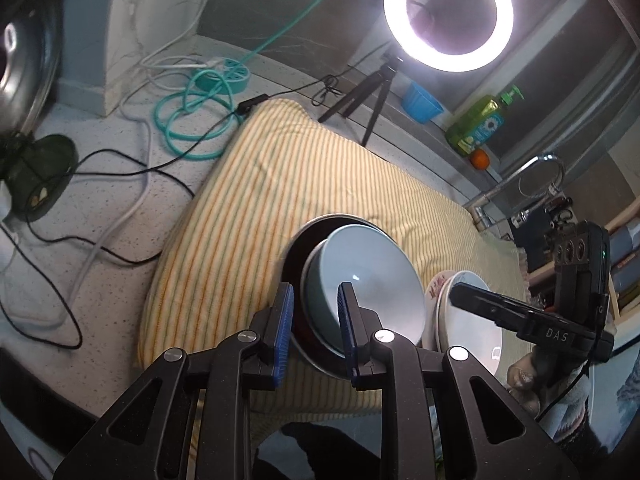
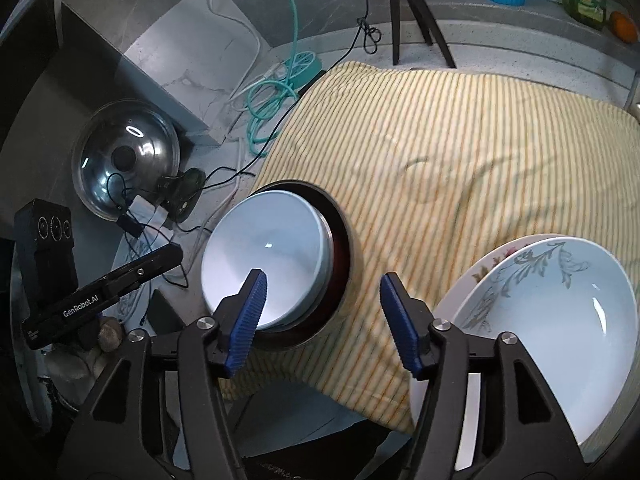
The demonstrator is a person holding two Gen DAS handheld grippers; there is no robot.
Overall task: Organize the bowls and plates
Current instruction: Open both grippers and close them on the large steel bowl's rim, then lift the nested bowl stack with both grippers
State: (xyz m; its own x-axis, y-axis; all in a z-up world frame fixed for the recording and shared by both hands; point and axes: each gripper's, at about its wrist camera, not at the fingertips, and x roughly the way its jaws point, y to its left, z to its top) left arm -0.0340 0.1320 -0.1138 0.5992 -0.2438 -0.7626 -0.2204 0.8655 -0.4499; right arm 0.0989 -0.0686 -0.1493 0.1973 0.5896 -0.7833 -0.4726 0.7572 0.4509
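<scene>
A speckled pale bench (image 1: 104, 216) carries a yellow striped cloth (image 1: 320, 184) spread over its middle. Directly on the bench lie a coiled teal cable (image 1: 192, 116), a teal round power strip (image 1: 232, 74), black and white cords, a small black tripod (image 1: 360, 96) and a steel pot lid (image 2: 124, 156). On the cloth rest a dark bowl (image 2: 340, 216) and stacked white plates (image 2: 560, 320).

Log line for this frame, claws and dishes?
left claw: shut on blue bowl rim | right claw: open, empty | bowl: nested in dark bowl | plates: stacked right
</scene>
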